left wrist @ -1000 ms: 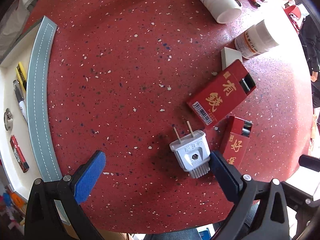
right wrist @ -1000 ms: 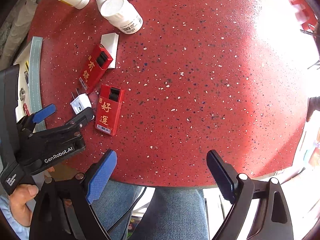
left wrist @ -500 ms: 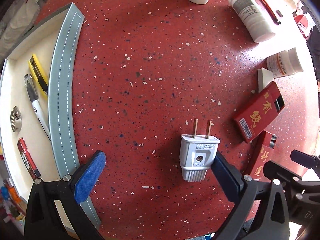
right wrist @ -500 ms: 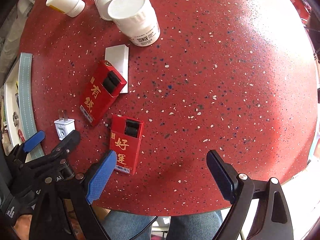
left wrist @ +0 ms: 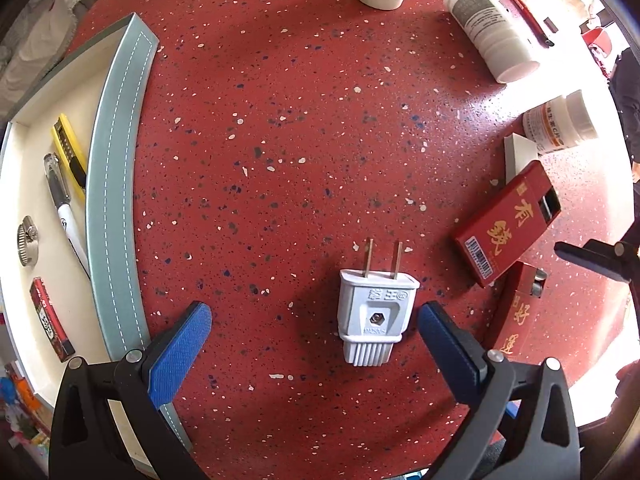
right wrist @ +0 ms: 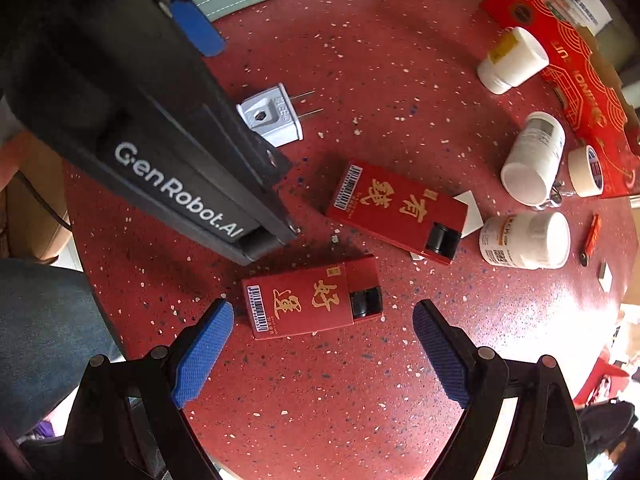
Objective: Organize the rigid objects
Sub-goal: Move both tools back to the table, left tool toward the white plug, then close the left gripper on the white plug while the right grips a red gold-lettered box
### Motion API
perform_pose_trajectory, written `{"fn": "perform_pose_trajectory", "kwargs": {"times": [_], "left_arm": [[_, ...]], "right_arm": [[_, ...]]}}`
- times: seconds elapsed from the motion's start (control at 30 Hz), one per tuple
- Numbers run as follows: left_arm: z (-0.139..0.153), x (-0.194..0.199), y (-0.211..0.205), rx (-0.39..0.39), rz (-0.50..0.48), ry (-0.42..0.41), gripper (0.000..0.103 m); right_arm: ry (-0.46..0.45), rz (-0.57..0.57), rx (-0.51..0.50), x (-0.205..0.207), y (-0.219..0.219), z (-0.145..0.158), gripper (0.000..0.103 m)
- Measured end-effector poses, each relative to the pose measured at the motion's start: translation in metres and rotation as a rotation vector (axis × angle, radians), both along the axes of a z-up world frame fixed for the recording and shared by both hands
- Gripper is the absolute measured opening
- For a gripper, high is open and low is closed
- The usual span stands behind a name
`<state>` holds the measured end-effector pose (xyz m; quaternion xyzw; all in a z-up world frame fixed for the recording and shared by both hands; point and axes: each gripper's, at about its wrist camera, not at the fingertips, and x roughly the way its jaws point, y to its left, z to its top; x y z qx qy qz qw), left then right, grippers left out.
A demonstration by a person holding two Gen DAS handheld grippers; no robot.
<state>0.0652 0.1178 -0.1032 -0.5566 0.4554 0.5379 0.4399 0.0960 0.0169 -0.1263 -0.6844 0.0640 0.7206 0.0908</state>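
Note:
A white two-pin plug [left wrist: 374, 314] lies flat on the red speckled table, prongs pointing away. My left gripper [left wrist: 314, 350] is open, with the plug between its fingers, close to the right finger. Two red boxes with gold characters lie to the right, one [left wrist: 508, 224] farther and one [left wrist: 516, 316] nearer. In the right wrist view my right gripper [right wrist: 322, 346] is open just in front of the nearer red box [right wrist: 312, 302]. The other red box [right wrist: 396, 208] and the plug [right wrist: 272, 116] lie beyond. The left gripper's black body [right wrist: 152, 136] crosses that view.
A white tray with a grey-green rim [left wrist: 116, 200] at the left holds a yellow cutter [left wrist: 70, 152], a marker [left wrist: 66, 212], a metal clamp [left wrist: 26, 240] and a small red item [left wrist: 50, 320]. White bottles [left wrist: 492, 32], a tape roll [right wrist: 586, 170] and a long red carton [right wrist: 568, 56] lie farther back.
My left gripper has swung toward the tray side, and the plug now lies straight between its fingers. My right gripper has moved in over the nearer red box.

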Motion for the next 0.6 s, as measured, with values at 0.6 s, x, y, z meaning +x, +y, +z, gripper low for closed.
{"fn": "perform_pose_trajectory", "kwargs": {"times": [0.6], "left_arm": [[0.011,0.011,-0.040,0.019,0.033,0.009,0.103]], "right_arm": [[-0.026,-0.151,-0.061,-0.005,0.047,-0.004,0.071]]}}
